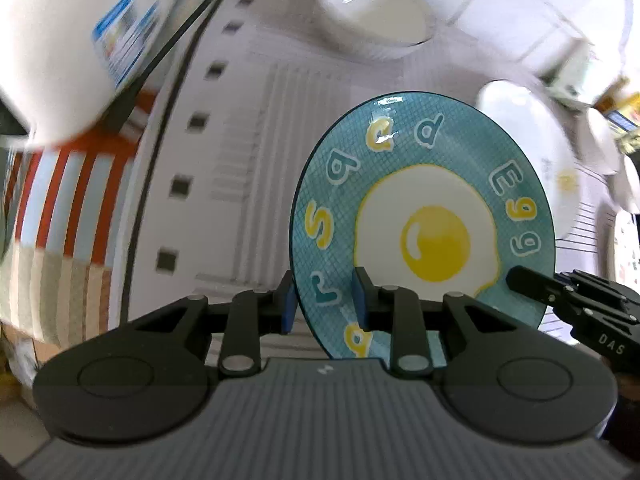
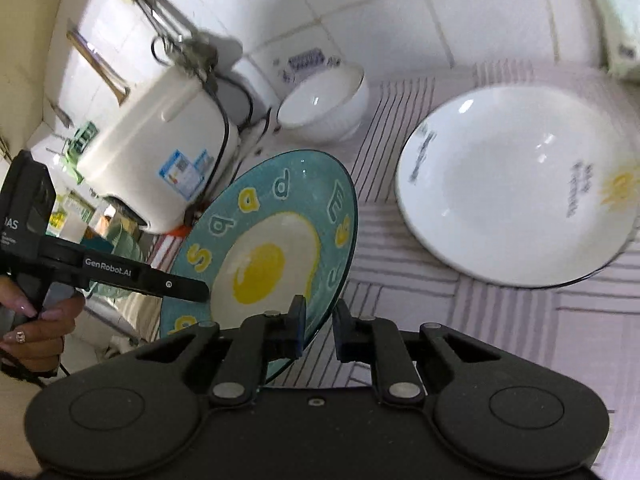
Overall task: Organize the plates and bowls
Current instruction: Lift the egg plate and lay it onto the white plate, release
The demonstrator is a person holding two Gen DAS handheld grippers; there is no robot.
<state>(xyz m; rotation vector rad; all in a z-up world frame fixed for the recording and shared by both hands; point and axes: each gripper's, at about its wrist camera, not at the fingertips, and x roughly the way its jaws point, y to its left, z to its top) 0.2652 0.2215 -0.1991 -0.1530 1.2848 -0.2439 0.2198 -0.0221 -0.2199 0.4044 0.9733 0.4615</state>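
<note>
1. Counter (image 2: 460, 300) under a striped cloth carries the white plate (image 2: 516, 184) and white bowl (image 2: 324, 100); carry the teal egg plate (image 1: 420, 216) level towards them.
2. Both the left claw (image 1: 324, 300) and right claw (image 2: 318, 326) clamp its rim, holding it above the cloth; keep both grips even.
3. Counter edges are cut off, and blur hides the rice cooker (image 2: 160, 152) label.

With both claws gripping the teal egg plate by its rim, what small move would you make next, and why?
Probably carry the teal egg plate over the large white plate and level it. It hangs tilted above the striped cloth, with the left claw and right claw clamped on opposite rim edges, so stacking looks like the nearest tidy step.
</note>
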